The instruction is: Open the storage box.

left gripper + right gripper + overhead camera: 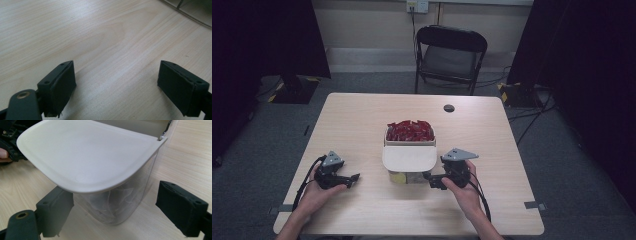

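- Container (410, 165) sits mid-table, white lid (85, 157) over its near half, red packets (410, 130) in the far half.
- Right gripper (435, 181) lies just right of it, jaws apart, gripping nothing.
- Left gripper (353, 178) rests well left, jaws spread over bare table (105, 37).

Matt white plastic lid (85, 157) on clear glossy container (120, 205); pale wood-grain table (100, 37)

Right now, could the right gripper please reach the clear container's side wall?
Probably yes: the right gripper is open, with the clear container directly ahead between its jaws and nothing between.
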Available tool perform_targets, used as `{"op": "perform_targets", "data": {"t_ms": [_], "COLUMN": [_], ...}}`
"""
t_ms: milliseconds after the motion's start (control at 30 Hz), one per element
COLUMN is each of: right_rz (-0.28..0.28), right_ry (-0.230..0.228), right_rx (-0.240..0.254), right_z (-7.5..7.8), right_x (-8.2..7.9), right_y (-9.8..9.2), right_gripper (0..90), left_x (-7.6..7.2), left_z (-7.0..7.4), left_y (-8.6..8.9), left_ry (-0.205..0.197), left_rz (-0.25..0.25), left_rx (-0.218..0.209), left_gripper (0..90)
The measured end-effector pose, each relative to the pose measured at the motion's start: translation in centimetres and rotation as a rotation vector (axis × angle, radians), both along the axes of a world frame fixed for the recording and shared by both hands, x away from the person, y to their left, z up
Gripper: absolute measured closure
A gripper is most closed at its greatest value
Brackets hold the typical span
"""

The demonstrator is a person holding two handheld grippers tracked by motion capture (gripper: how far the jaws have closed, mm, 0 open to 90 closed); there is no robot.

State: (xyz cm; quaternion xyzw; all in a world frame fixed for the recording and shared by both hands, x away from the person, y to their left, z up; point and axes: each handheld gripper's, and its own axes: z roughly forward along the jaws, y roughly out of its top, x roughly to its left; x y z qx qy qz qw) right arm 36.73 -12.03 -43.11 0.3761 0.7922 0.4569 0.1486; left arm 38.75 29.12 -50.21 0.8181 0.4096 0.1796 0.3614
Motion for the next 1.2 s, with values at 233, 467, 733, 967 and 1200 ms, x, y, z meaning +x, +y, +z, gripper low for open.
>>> {"op": "perform_targets", "data": {"t_ms": [233,467,733,967,1200], "right_rz": [-0.005,-0.015,-0.015,-0.020,-0.026], "right_ry": [-0.008,-0.019,-0.022,-0.025,-0.027], "right_rx": [0.007,0.024,0.033,0.052,0.065], "right_z": [0.4,0.7,1.1,1.5,1.9], "right_x": [0.0,-0.1,0.1,0.4,0.7], "right_y": [0.0,-0.1,-0.1,-0.6,-0.8], "right_gripper": [13.7,13.8,13.8,13.9,14.0], "left_x": [0.0,0.0,0.0,0.0,0.0], "left_z": [0.0,0.0,0.0,0.0,0.0], "left_y": [0.0,0.0,0.0,0.0,0.0], "left_ry": [0.001,0.001,0.001,0.002,0.001], "left_rz": [0.001,0.000,0.000,0.001,0.000], "left_rx": [0.000,0.000,0.000,0.000,0.000], "left_gripper": [14.3,14.3,14.3,14.3,14.3]}}
